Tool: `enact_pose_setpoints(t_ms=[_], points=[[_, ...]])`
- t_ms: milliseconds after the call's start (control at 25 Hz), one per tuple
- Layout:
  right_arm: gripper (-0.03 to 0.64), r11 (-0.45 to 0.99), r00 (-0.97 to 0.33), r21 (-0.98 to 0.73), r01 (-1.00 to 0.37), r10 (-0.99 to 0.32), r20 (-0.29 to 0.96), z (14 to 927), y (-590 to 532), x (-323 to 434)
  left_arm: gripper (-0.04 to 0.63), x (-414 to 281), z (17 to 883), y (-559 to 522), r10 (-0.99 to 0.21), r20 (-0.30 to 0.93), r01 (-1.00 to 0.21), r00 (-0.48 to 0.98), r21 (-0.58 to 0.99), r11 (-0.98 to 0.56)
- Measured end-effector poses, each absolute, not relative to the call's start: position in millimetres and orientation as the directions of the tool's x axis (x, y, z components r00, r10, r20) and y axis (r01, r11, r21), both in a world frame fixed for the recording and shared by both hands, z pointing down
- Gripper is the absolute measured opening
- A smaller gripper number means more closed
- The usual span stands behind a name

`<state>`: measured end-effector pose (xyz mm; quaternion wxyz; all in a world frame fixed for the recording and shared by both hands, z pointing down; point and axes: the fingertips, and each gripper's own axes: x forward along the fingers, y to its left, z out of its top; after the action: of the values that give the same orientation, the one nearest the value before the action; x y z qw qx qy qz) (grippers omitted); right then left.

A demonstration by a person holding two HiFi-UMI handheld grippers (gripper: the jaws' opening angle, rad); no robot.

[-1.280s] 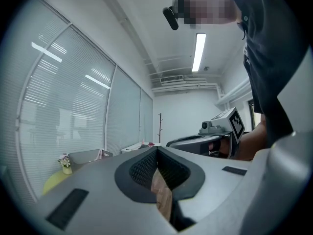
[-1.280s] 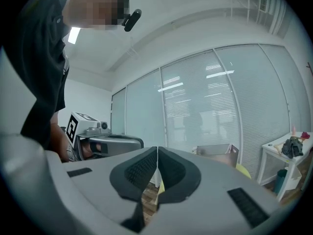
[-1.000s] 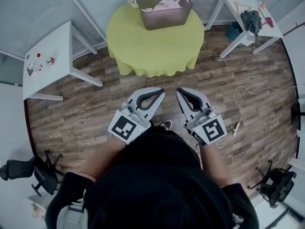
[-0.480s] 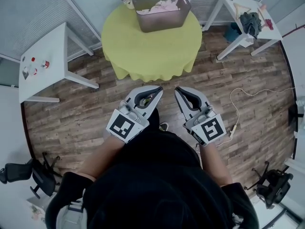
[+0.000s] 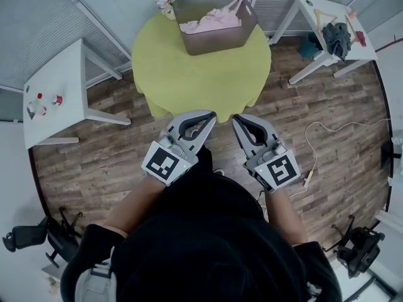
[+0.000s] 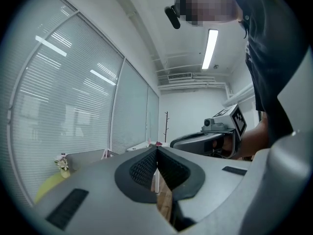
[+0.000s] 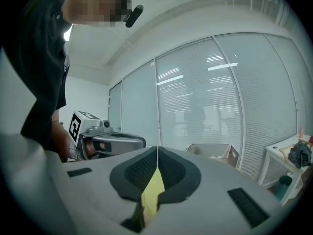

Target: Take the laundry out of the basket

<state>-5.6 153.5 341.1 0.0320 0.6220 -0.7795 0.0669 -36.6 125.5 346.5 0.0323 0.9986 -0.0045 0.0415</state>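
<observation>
A grey laundry basket [image 5: 216, 25] stands at the far side of a round table with a yellow-green cloth [image 5: 201, 68]. Pink and white laundry [image 5: 210, 21] lies inside it. The basket [image 7: 213, 153] shows small ahead in the right gripper view. My left gripper [image 5: 210, 116] and right gripper [image 5: 238, 119] are held side by side over the wood floor, short of the table's near edge. Both are shut with nothing between the jaws. The left gripper [image 6: 157, 151] sees the right one beside it; the right gripper [image 7: 157, 151] sees the left.
A white side table [image 5: 53, 93] with small red and white items stands at the left. Another white table [image 5: 330, 27] with dark clothes and hangers is at the right. A cable [image 5: 321, 137] lies on the floor at right. Office chairs [image 5: 38, 238] sit behind me.
The view has shifted a little closer to the round table. Both grippers stay shut and side by side.
</observation>
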Motion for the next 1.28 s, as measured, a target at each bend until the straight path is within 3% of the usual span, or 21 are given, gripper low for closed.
enact_pose_setpoints(t_ms=[920,1280], points=[[0.025,0.252,-0.263,-0.086,-0.964,-0.950,0.170,353,-22,48,0.009,25,355,-47,0.009,0.096,0.000,0.995,0.089,-0.996],[0.025,0.323,-0.337,-0.104,-0.941,-0.926,0.172,362,-57,91,0.009,58,363,-84,-0.101,0.089,-0.109,0.991,0.095,-0.990]])
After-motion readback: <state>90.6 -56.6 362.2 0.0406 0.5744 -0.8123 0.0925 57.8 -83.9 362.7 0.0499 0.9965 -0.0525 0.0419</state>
